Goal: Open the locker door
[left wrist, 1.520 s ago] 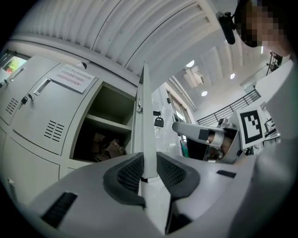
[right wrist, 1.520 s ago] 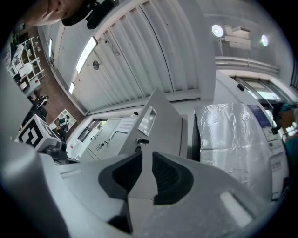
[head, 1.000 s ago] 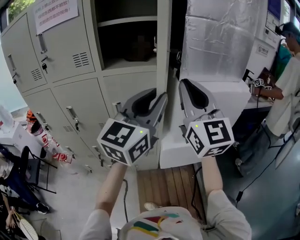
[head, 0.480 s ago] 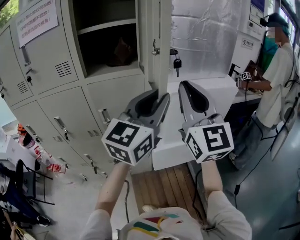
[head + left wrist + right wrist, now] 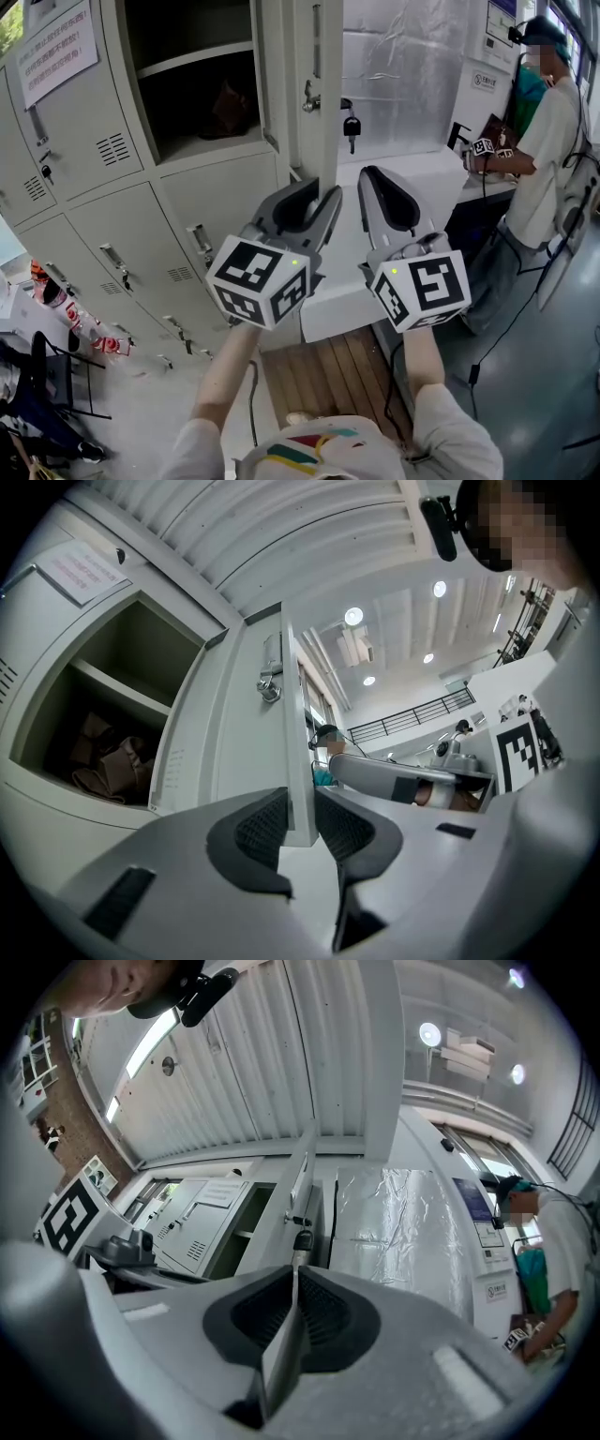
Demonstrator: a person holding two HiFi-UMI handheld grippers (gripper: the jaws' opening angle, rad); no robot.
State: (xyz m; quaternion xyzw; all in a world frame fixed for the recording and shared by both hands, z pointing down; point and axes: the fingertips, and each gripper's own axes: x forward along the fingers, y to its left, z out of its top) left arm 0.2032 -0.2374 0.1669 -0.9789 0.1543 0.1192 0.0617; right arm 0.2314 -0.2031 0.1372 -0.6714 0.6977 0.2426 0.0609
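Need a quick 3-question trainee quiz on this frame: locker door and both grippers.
1. True or false: the left gripper has its jaws closed on the free edge of the open locker door.
2. What hangs at the door's lock?
A. a key
B. a towel
C. a padlock
3. Short answer: how do the jaws of the right gripper stand, and what do they hold?

Key:
1. True. The door's edge stands between the pads, near its lower corner.
2. A.
3. Shut, with nothing held. It hovers beside the door.
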